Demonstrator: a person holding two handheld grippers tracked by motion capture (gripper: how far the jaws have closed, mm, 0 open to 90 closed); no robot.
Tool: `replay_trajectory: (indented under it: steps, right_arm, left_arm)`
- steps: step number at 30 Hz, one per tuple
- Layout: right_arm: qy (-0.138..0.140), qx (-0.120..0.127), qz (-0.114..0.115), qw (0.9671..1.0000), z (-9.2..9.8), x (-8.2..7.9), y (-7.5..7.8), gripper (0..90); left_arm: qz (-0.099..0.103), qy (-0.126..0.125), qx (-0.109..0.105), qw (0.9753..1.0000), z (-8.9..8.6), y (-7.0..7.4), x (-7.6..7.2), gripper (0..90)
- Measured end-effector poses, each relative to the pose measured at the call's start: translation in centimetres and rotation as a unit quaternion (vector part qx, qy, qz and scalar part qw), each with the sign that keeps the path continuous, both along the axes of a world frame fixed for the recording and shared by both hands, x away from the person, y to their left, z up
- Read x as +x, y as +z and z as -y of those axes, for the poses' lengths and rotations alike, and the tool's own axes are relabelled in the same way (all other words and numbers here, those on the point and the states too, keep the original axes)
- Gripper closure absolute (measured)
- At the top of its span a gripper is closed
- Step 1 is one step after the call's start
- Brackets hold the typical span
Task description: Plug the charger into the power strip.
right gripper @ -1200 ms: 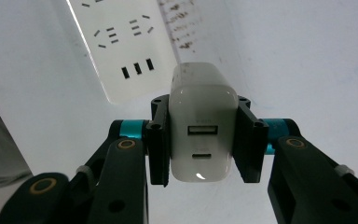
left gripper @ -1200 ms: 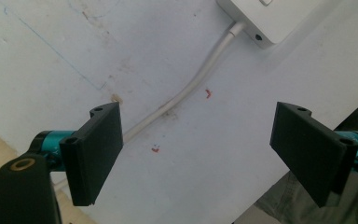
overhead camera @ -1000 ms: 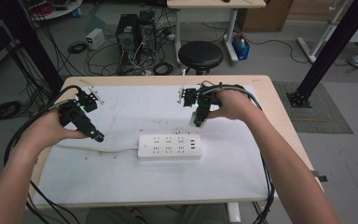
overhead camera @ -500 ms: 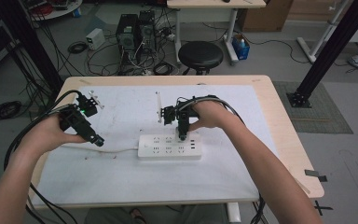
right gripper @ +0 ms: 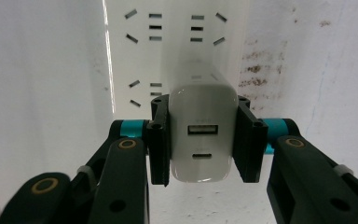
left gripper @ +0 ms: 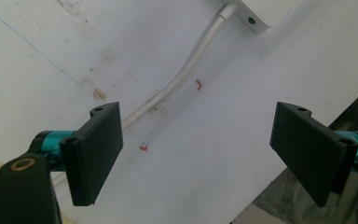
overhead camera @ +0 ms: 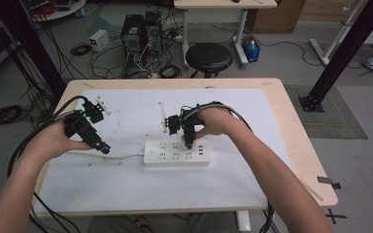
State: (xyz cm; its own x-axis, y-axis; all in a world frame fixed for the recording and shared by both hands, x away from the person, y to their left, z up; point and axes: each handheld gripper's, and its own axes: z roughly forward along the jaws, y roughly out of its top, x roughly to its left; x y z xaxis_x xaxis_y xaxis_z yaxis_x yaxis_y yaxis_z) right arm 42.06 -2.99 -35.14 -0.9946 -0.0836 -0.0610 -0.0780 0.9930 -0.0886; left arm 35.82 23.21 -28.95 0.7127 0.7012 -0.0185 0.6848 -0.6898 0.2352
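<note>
we held the right gripper (right gripper: 200, 140) clamped on a white charger (right gripper: 199, 135), one black jaw flat against each side, its two ports facing the camera. the charger stood over the white strip (overhead camera: 177, 152) on the table (overhead camera: 126, 184), at the sockets near the strip's right end; we could not tell whether it was seated. our left gripper (left gripper: 200, 154) hung wide apart, holding nothing, above the strip's cord (left gripper: 186, 74), well left of the strip.

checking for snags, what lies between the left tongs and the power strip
Only the strip's white cord on the white sheet between left tongs and power strip, per the high view.
</note>
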Motion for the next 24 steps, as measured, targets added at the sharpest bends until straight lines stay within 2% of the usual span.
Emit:
replay_trajectory:
  steps: [4,6,7,8,11,12,14,15,16,17,20,22,24]
  right_arm:
    - [-0.017,0.017,-0.012,0.9996,0.4,0.5,0.0,63.1]
    - [-0.015,0.016,-0.005,0.9997,0.4,0.2,-0.1,63.1]
    - [-0.008,0.011,0.008,0.9999,0.2,-0.4,-0.1,63.2]
    - [-0.001,0.014,0.008,0.9999,0.4,-0.3,-0.1,63.2]
    - [-0.014,0.037,-0.007,0.9992,0.9,0.2,-0.2,63.2]
    - [-0.014,0.037,-0.007,0.9992,0.9,0.2,-0.2,63.2]
    - [-0.007,0.025,0.008,0.9996,0.5,-0.3,-0.3,63.2]
    - [-0.011,0.023,0.007,0.9996,0.5,-0.3,-0.3,63.2]
    - [-0.002,0.022,0.010,0.9997,0.5,-0.2,-0.3,63.2]
    - [-0.010,0.021,0.009,0.9997,0.5,-0.4,-0.4,63.2]
    - [-0.005,0.025,0.009,0.9996,0.6,-0.2,-0.4,63.1]
    - [-0.010,0.013,0.016,0.9997,0.1,-0.7,-0.7,63.1]
    - [-0.010,0.021,0.011,0.9997,0.3,-0.4,-0.7,63.1]
  left_arm:
    - [-0.003,-0.007,0.001,1.0000,0.3,-0.2,-0.1,17.0]
    - [-0.003,-0.006,0.001,1.0000,0.3,-0.2,0.0,17.0]
    - [-0.005,-0.007,0.001,1.0000,0.3,-0.2,0.0,17.0]
    - [-0.005,-0.005,0.001,1.0000,0.4,-0.3,0.1,17.0]
    - [-0.003,-0.006,-0.001,1.0000,0.5,-0.2,0.3,17.0]
    - [-0.005,-0.011,0.000,0.9999,0.5,-0.1,0.3,17.0]
    - [-0.007,-0.010,0.001,0.9999,0.7,-0.3,0.4,17.0]
    - [-0.006,-0.005,-0.002,1.0000,0.9,-0.4,0.4,17.0]
    - [-0.005,-0.007,-0.003,1.0000,1.0,-0.4,0.5,17.0]
    - [-0.006,-0.011,-0.004,0.9999,1.1,-0.3,0.5,17.0]
    - [-0.006,-0.014,-0.003,0.9999,1.4,-0.3,0.6,17.0]
    - [-0.005,-0.020,0.002,0.9998,1.6,-0.1,0.7,17.0]
    - [-0.004,-0.020,-0.001,0.9998,1.7,0.0,0.7,17.0]
